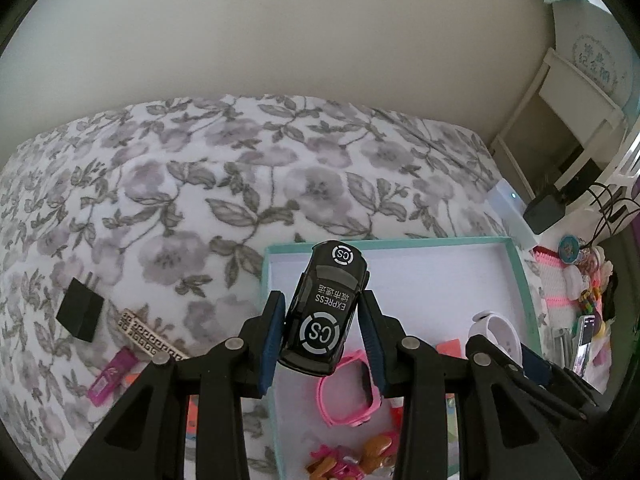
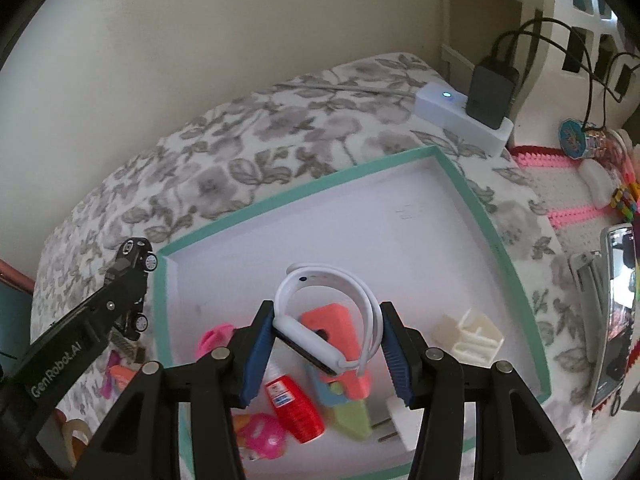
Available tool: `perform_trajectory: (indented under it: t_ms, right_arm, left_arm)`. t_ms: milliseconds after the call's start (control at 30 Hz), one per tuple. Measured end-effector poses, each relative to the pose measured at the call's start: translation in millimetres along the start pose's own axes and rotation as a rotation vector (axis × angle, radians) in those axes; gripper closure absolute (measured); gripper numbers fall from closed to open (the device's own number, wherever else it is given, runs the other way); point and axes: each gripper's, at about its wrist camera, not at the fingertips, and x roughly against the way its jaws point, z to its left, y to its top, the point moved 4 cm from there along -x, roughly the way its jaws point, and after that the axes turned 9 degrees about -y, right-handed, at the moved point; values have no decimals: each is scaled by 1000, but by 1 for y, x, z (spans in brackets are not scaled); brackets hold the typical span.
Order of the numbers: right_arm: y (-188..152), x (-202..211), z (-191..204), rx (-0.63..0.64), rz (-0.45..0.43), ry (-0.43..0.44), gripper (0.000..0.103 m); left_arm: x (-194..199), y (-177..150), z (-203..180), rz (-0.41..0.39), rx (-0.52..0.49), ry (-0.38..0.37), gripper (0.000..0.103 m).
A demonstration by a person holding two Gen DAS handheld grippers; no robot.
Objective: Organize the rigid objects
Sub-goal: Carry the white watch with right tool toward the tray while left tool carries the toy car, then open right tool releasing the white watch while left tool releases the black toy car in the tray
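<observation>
Left wrist view: both claws carry things over the teal tray on the flowered bed.
Left claw [image 1: 324, 316] grips a black toy car [image 1: 325, 312], nose-out above the tray [image 1: 524, 280] near its corner; right claw [image 2: 328, 344] clamps a white watch [image 2: 326, 316] over the tray's middle, above a coral block [image 2: 340, 332] and red bottle [image 2: 294, 406].
</observation>
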Motion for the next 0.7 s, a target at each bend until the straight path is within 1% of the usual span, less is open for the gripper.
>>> perform_trajectory:
  t_ms: [100,367,700]
  right_arm:
    - [3,-4,-6,5,1,-19,49]
    - [9,-10,-11,9,5,-35,49]
    - [0,-29,-10,23,55,-44,49]
  left_arm:
    - [-6,2,0,5,5,2,64]
    - [-22,-1,3,30,15,8,64]
    - [-28,-2,5,52,20,17,64]
